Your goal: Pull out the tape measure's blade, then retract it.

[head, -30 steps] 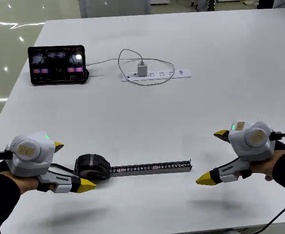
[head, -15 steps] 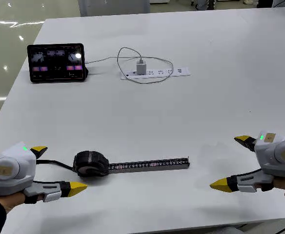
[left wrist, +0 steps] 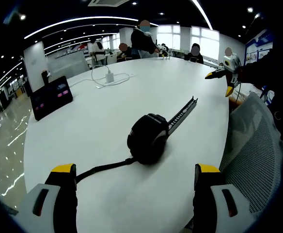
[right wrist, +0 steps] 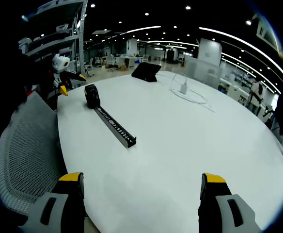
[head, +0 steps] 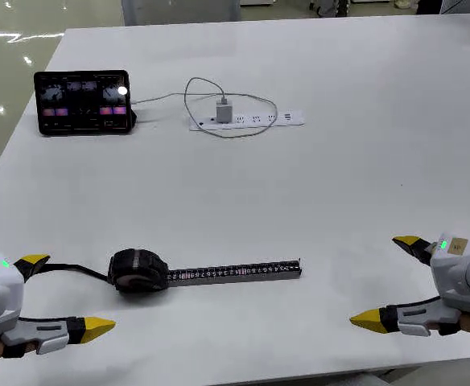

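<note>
Left gripper (head: pixel 68 292), right gripper (head: pixel 383 280): farther apart

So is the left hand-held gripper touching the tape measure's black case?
Apart. In the head view, bare table separates the left hand-held gripper from the tape measure's case.

Legible text: none. The tape measure's blade (head: pixel 235 273), lying flat on the desk (head: pixel 340 177), carries a printed scale of light figures with some red marks, too small to read in the head view and blurred in both gripper views. The black case (head: pixel 137 270) shows no readable brand. The tablet (head: pixel 82 102) displays coloured tiles, captions illegible. A pale sticker (head: pixel 459 245) on the right claw (head: pixel 386 281) cannot be read. Markings on the power strip (head: pixel 247 120) cannot be made out.
</note>
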`<state>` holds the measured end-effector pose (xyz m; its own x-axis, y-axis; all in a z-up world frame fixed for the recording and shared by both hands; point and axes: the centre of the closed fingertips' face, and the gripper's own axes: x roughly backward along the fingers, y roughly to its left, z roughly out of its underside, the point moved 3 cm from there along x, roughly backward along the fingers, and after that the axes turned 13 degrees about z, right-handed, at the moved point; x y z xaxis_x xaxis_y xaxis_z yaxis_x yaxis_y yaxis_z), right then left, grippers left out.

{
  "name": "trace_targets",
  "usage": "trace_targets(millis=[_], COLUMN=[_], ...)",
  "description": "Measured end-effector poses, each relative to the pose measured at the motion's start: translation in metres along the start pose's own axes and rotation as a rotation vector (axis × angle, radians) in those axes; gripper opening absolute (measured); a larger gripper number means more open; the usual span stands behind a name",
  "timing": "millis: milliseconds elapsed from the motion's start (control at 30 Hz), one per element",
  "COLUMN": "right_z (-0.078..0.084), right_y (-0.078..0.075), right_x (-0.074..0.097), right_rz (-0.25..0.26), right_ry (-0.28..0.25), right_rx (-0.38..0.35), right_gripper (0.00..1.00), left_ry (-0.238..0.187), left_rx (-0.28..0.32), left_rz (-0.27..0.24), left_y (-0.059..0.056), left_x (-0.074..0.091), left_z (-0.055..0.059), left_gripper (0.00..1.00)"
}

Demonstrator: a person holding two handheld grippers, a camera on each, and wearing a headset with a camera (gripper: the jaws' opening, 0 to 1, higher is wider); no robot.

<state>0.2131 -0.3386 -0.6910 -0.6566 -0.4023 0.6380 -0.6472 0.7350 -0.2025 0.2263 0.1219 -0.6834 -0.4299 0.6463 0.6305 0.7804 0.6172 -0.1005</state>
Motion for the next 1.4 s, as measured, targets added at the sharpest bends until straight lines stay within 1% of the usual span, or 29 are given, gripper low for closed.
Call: trace_targets(millis=[133, 167, 333, 467, 533, 600, 700, 800, 867, 900, 967, 1033, 1100, 1133, 1167, 1267, 1333, 1400], right_z=[0.004, 0.005, 0.007, 0.010, 0.013, 0.016, 0.019, 0.021, 0.022, 0.021, 0.022, 0.024, 0.025, 0.025, 0.025, 0.025, 0.023, 0.018], right_y=[0.003, 0.004, 0.008, 0.006, 0.004, 0.002, 0.001, -0.001, -0.003, -0.003, -0.003, -0.004, -0.004, -0.005, -0.006, -0.008, -0.009, -0.011], right_x=[0.001, 0.002, 0.007, 0.014, 0.017, 0.019, 0.021, 0.021, 0.019, 0.018, 0.016, 0.014, 0.012, 0.011, 0.009, 0.008, 0.006, 0.005], right_rz=[0.001, 0.004, 0.009, 0.017, 0.027, 0.027, 0.031, 0.032, 0.036, 0.037, 0.029, 0.032, 0.028, 0.026, 0.025, 0.030, 0.027, 0.026], right_ry=[0.009, 0.011, 0.013, 0.017, 0.024, 0.027, 0.033, 0.035, 0.034, 0.035, 0.052, 0.065, 0.078, 0.079, 0.080, 0.090, 0.096, 0.093], right_rx=[-0.005, -0.008, -0.014, -0.020, -0.025, -0.030, -0.031, -0.029, -0.027, -0.026, -0.031, -0.020, -0.014, -0.013, -0.013, 0.006, 0.012, 0.007], right_gripper=[0.99, 0.99, 0.99, 0.99, 0.99, 0.99, 0.99, 0.99, 0.99, 0.99, 0.99, 0.99, 0.99, 0.99, 0.99, 0.99, 0.99, 0.99], left_ry=[-0.014, -0.015, 0.003, 0.003, 0.002, -0.010, -0.002, -0.004, 0.002, 0.005, 0.006, 0.025, 0.014, 0.004, -0.005, -0.006, -0.037, -0.041], left_rx=[-0.002, 0.001, 0.006, 0.013, 0.007, 0.005, 0.005, 0.008, 0.016, 0.004, -0.007, 0.017, 0.009, 0.024, 0.037, 0.040, 0.065, 0.071], left_rz=[-0.016, -0.018, -0.015, -0.020, -0.025, -0.021, -0.016, -0.019, -0.008, -0.010, -0.013, -0.021, -0.033, -0.042, -0.038, -0.038, -0.029, -0.033], left_y=[0.000, -0.001, -0.005, -0.006, -0.006, -0.008, -0.009, -0.009, -0.011, -0.011, -0.011, -0.009, -0.008, -0.007, -0.008, -0.012, -0.015, -0.016], left_x=[0.007, 0.008, 0.008, 0.009, 0.009, 0.008, 0.006, 0.006, 0.005, 0.005, 0.005, 0.004, 0.004, 0.003, 0.002, -0.002, -0.005, -0.007], left_z=[0.002, 0.005, 0.014, 0.014, 0.013, 0.011, 0.011, 0.011, 0.011, 0.011, 0.010, 0.011, 0.009, 0.007, 0.005, 0.002, -0.003, -0.007], left_gripper=[0.99, 0.99, 0.99, 0.99, 0.99, 0.99, 0.99, 0.99, 0.99, 0.99, 0.99, 0.99, 0.99, 0.99, 0.99, 0.99, 0.99, 0.99])
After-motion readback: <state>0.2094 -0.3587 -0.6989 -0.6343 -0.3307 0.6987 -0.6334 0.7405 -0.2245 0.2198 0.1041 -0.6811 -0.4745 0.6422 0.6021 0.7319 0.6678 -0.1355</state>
